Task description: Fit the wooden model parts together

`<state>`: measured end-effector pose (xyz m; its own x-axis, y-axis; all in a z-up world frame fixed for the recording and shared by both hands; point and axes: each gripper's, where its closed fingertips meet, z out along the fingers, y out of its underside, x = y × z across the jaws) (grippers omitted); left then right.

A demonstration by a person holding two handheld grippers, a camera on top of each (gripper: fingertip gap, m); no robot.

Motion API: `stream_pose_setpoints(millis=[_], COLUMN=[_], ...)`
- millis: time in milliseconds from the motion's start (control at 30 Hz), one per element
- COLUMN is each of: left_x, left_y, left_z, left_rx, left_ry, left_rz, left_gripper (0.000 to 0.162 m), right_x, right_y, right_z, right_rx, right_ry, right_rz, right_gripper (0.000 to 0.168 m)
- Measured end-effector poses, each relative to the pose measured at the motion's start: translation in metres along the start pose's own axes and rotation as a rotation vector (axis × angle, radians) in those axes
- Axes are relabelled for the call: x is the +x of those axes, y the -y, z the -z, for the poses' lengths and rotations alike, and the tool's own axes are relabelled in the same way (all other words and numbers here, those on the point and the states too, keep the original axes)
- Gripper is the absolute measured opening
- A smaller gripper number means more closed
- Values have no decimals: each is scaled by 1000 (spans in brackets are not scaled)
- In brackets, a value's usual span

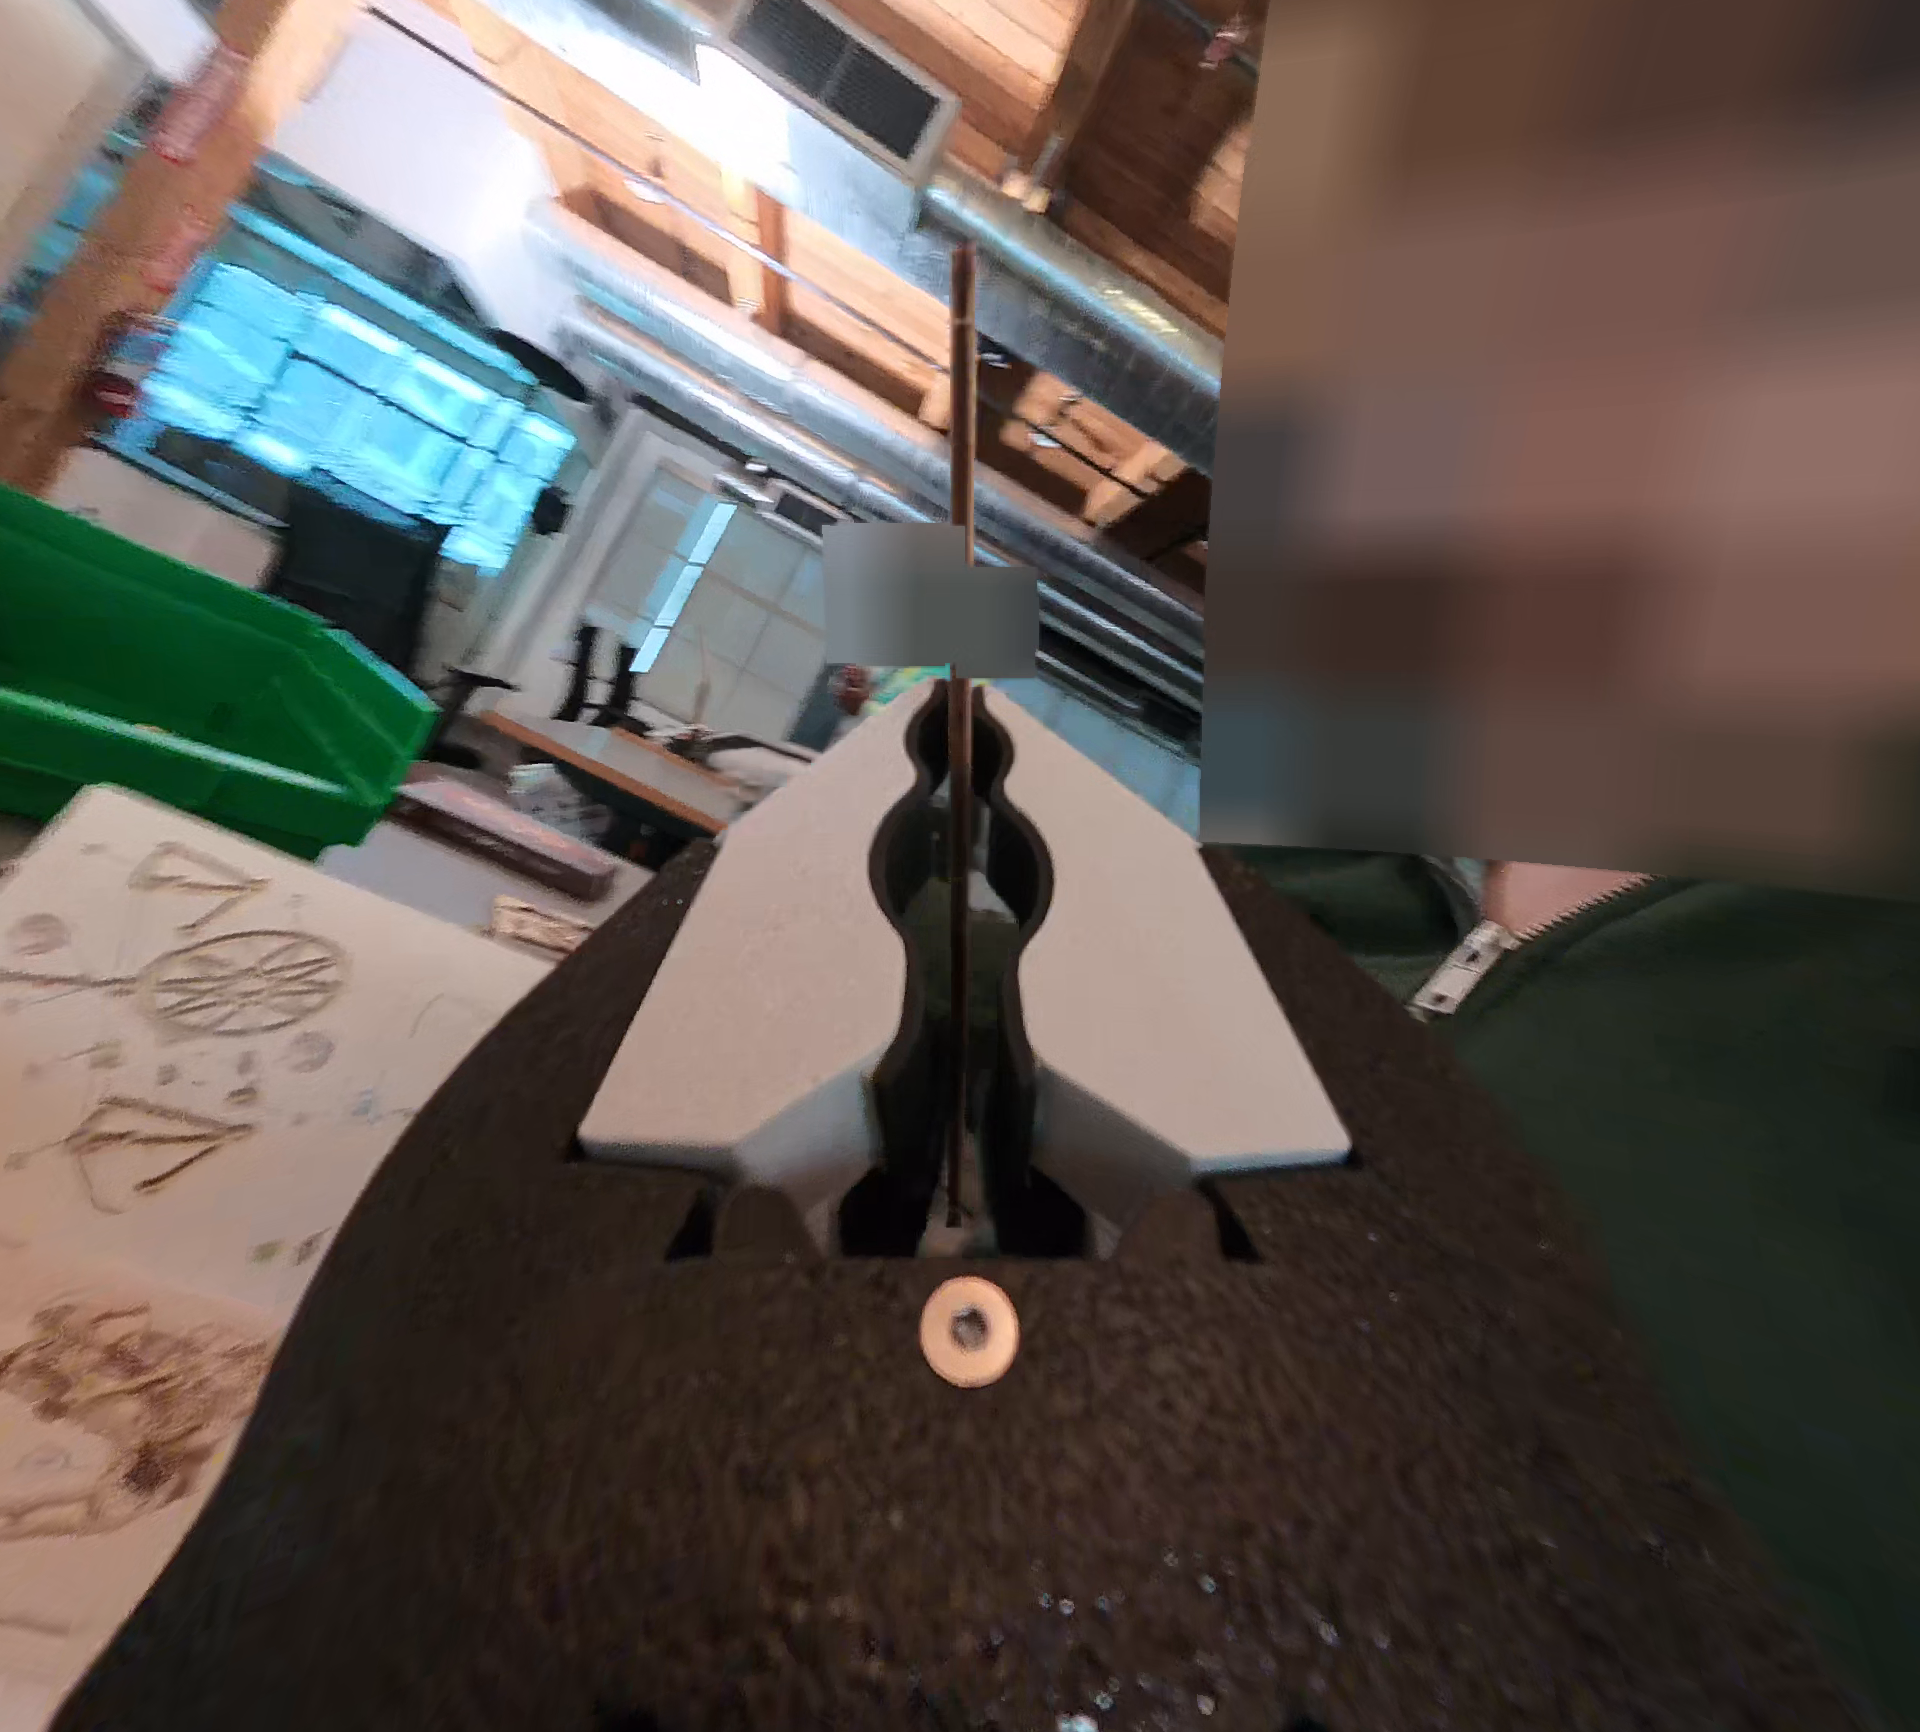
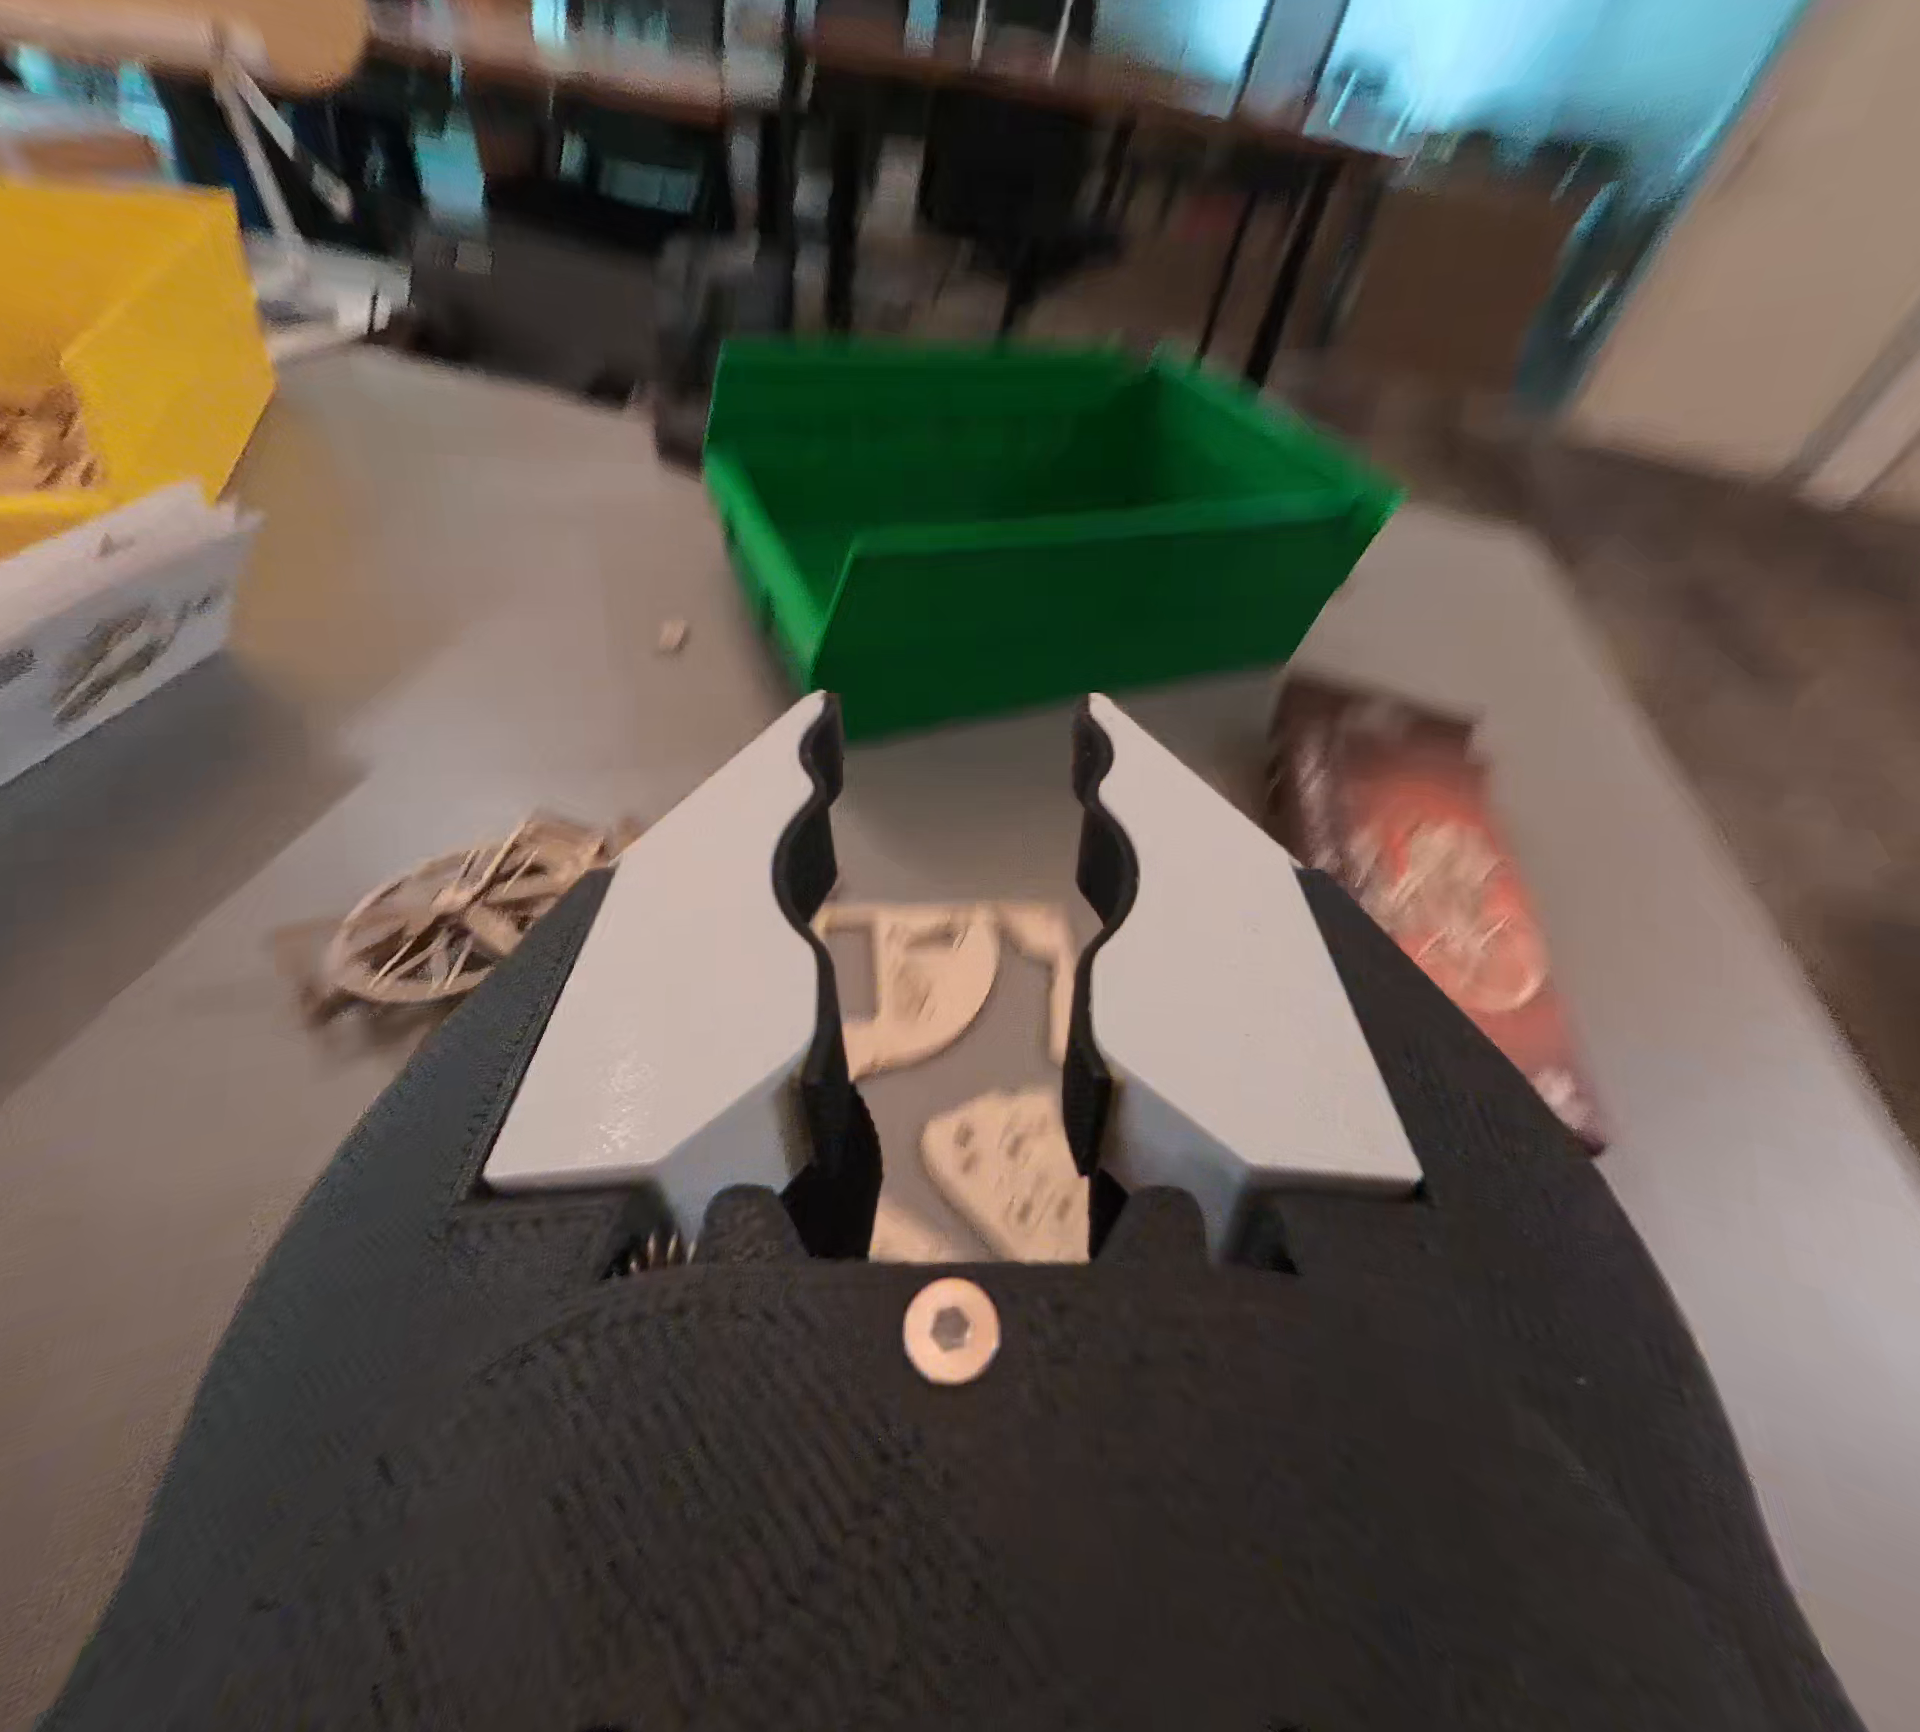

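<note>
My left gripper (image 1: 961,695) is shut on a thin flat wooden part (image 1: 963,435), seen edge-on and sticking up past the fingertips; the gripper is tilted upward toward the ceiling. My right gripper (image 2: 956,716) is open and empty, low over the grey table. Between and below its fingers lie flat wooden cut-out pieces (image 2: 914,965) and a perforated piece (image 2: 1003,1163). A wooden spoked wheel (image 2: 457,913) lies on the table left of the right gripper.
A green bin (image 2: 1039,539) stands ahead of the right gripper and shows at left in the left wrist view (image 1: 177,695). A yellow bin (image 2: 125,342) and an instruction sheet (image 1: 187,1007) are at left. A red-brown packet (image 2: 1434,893) lies at right. A person in a dark green jacket (image 1: 1714,1163) is close by. The grippers' ends are close to 40 cm from one another. The left gripper is farther from the wooden spoked wheel (image 2: 457,913), some 30 cm, than the right, some 15 cm.
</note>
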<state>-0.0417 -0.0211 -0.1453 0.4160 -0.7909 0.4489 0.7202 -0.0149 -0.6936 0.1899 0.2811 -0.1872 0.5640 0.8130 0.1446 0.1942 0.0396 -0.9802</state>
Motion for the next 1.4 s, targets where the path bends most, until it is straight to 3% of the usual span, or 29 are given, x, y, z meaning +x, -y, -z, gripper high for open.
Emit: stream_pose_setpoints(millis=[100,200,233,367,567,700,800,933,1033,1133,1300,1400], left_x=[-34,-72,-73,-61,-65,-42,-18,25,38,25,1,-13], left_y=[8,10,14,38,58,104,143,178,182,173,158,158], left_z=[7,26,27,18,35,56,95,177,225,247,262,250], left_rx=[40,5,-2,35,-1,142,315,623,787,822,808,715], left_ry=[254,633,683,710,817,824,883,1065,1214,1250,1246,1230], left_rz=[-23,1,-30,-86,-131,-267,-485,-849,-988,-963,-868,-869], left_gripper=[0,1,0,0,0,0,0,0,0,0,0,0], right_x=[11,12,6,-11,-16,-17,-19,-25,-35,-35,-27,-29], right_y=[23,28,29,34,51,60,61,61,61,60,57,58], right_z=[4,2,-1,-10,-15,-7,-6,-8,-8,-7,-9,-7], right_rx=[221,351,382,457,547,623,652,648,657,664,650,656], right_ry=[-147,-253,-254,-259,-286,-257,-204,-194,-175,-165,-155,-151], right_rz=[139,222,251,407,523,482,423,451,489,465,387,392], right_gripper=[39,37,37,37,36,33,29,27,26,26,25,24])
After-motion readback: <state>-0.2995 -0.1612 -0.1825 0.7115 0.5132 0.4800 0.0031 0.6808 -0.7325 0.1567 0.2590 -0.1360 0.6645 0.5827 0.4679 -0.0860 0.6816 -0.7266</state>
